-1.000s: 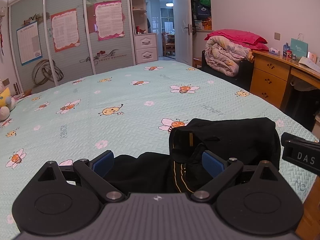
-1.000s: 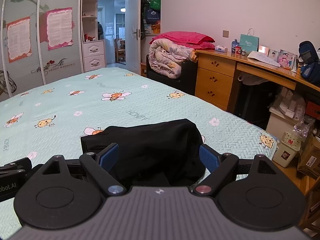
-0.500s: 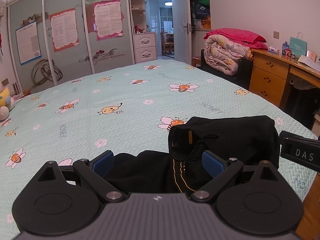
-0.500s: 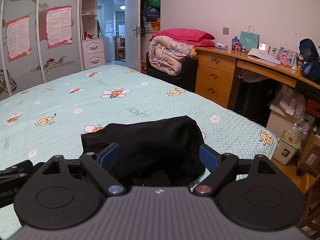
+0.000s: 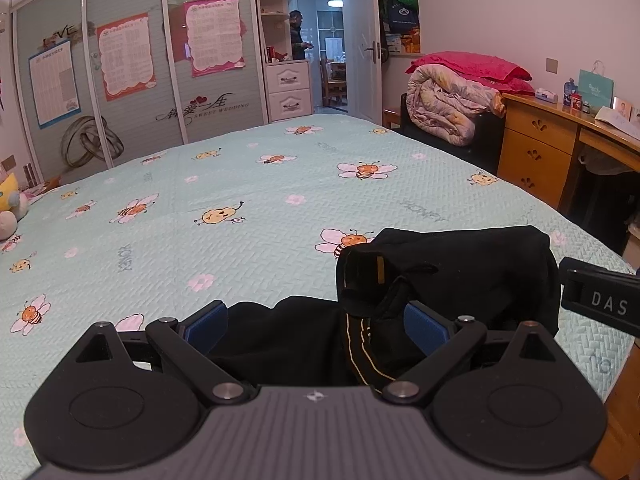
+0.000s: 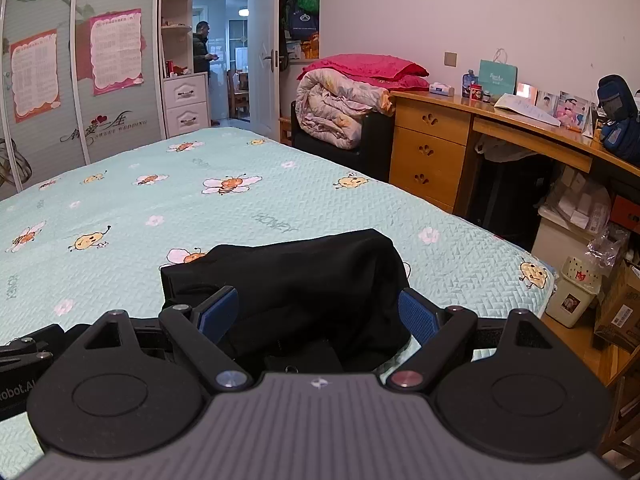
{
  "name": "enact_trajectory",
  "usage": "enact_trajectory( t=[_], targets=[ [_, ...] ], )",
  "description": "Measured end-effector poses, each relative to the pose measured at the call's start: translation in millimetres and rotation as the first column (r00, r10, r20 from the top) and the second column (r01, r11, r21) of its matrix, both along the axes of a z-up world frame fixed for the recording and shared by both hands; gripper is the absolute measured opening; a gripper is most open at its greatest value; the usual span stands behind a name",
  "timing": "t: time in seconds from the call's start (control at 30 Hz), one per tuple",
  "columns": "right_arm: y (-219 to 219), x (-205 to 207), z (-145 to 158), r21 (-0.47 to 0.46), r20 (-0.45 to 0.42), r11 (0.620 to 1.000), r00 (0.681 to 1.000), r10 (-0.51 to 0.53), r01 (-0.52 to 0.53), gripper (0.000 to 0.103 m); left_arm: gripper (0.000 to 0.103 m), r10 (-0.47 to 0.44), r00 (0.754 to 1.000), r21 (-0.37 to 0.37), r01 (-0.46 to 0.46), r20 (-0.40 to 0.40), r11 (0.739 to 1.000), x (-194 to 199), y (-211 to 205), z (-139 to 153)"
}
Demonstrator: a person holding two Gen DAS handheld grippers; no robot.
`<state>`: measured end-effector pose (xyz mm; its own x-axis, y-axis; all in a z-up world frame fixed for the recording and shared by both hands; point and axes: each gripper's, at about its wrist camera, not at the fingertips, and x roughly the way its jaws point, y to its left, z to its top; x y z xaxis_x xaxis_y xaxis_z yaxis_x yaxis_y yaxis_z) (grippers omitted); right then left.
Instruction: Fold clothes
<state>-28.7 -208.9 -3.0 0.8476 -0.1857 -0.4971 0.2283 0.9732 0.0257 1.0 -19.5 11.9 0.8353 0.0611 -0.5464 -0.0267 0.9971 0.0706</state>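
Black garment (image 5: 460, 276) lies bunched low in both frames on the bed (image 5: 240, 208); left gripper (image 5: 316, 326) and right gripper (image 6: 318, 314) jaws apart, so pinch one edge each and spread it flat first.

A wide bed (image 5: 240, 208) with a pale green cover printed with bees fills the middle of the room. On the far left stands a wardrobe (image 5: 132, 92) with sliding doors and posters on them. Beside it, a white drawer unit (image 5: 289, 90) and an open door (image 6: 264, 52) to a lit hallway. On the right, a wooden desk (image 6: 460, 136) stands against a plain wall, with a folded quilt (image 6: 340, 108) near it.
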Motion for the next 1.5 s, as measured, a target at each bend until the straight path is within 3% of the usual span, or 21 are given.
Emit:
enact_trajectory(
  t=[0.87,1.1,1.23,1.33,1.5],
  targets=[
    [-7,5,-8,0.015,-0.038,1.000,0.999,-0.014,0.014,0.087,0.098,-0.007,0.999,0.013,0.008,-0.031,1.000,3,-9,-13],
    [-19,11,-23,0.042,-0.070,0.999,0.997,-0.022,0.025,0.087,0.098,-0.007,0.997,0.024,0.009,-0.077,1.000,11,-9,-36],
    [-38,22,-49,0.099,-0.128,0.994,0.991,-0.038,0.051,0.087,0.098,-0.014,0.991,0.061,0.023,-0.136,0.998,20,-12,-66],
    [-53,34,-73,0.176,-0.182,0.982,0.983,-0.036,0.068,0.087,0.098,-0.007,0.982,0.045,0.015,-0.188,0.999,33,-11,-86],
    [-68,59,-99,0.286,-0.186,0.956,0.982,-0.011,0.064,0.087,0.098,-0.018,0.974,0.019,0.023,-0.226,1.000,66,-19,-105]
  ],
)
